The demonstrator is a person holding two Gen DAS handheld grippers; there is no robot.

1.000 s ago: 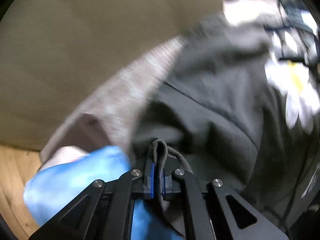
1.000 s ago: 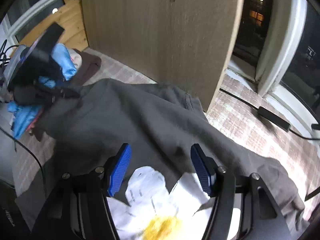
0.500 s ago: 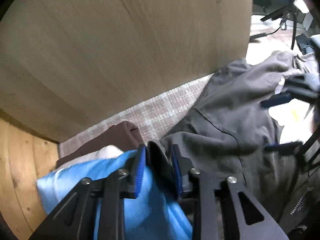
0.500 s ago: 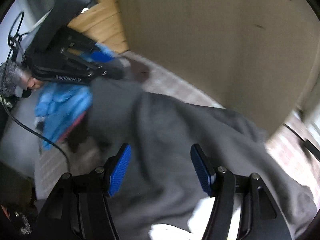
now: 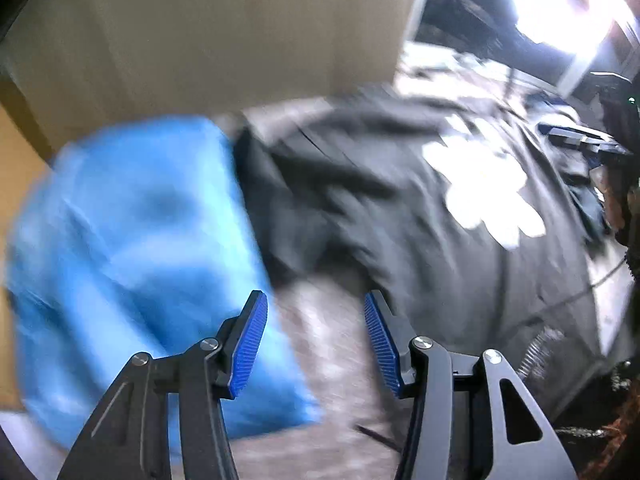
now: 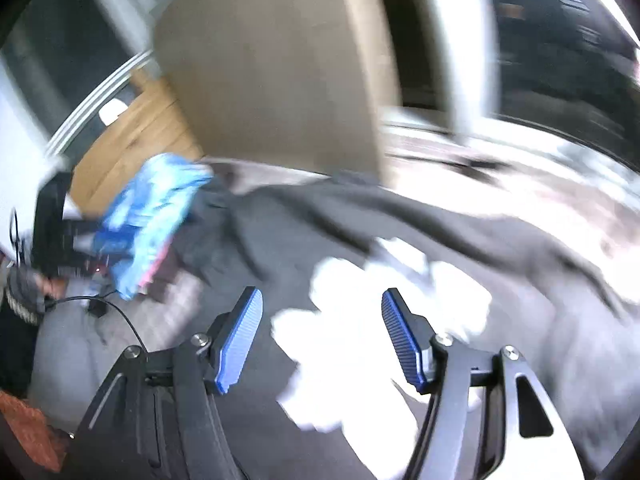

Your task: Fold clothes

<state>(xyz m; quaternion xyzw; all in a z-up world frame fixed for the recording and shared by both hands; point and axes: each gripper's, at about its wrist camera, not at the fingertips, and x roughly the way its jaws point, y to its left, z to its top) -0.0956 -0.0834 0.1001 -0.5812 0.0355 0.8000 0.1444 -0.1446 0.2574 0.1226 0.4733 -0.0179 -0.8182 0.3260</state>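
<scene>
Item: dark grey T-shirt with a white flower print, spread loosely and wrinkled on a pale woven rug, beside a wooden panel.

Handling, judged: light, limp, non-slip, unbreakable; best taken at a hem or sleeve edge.

Left gripper: jaws apart, empty, above rug at the shirt's near edge.

Right gripper: jaws apart, empty, over the print.

Adjacent: blue garment, left.

Obscured: motion blur throughout; collar, sleeves and fold state indistinct; print overexposed.
</scene>
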